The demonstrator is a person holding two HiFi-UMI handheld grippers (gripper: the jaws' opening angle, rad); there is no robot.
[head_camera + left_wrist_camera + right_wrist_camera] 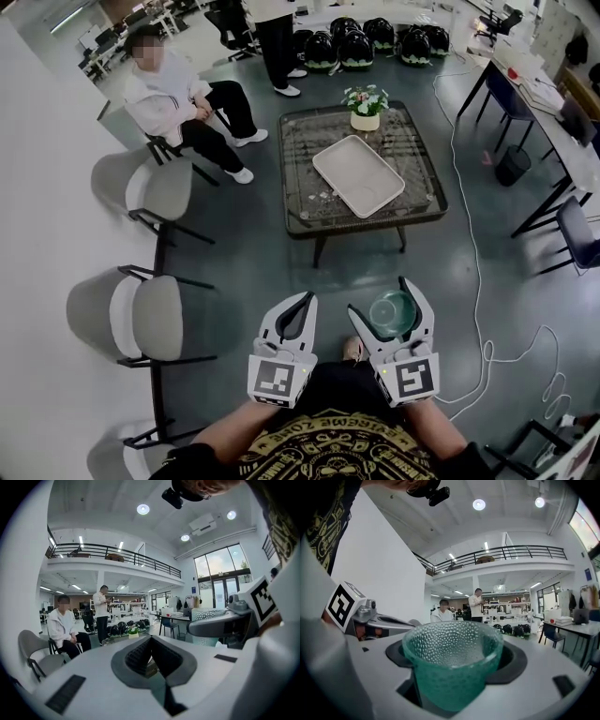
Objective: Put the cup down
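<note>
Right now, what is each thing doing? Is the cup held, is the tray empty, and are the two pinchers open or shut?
Cup: upright, looks empty, held in the air.
Right gripper: shut on the cup.
Left gripper: jaws together, holding nothing.
Tray: empty, lying flat on the table.
Flower pot: standing upright on the table behind the tray.

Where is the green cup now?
The textured green glass cup is at the head view's lower right, between the fingers of the right gripper, over the grey floor, short of the low glass-topped table.
</note>
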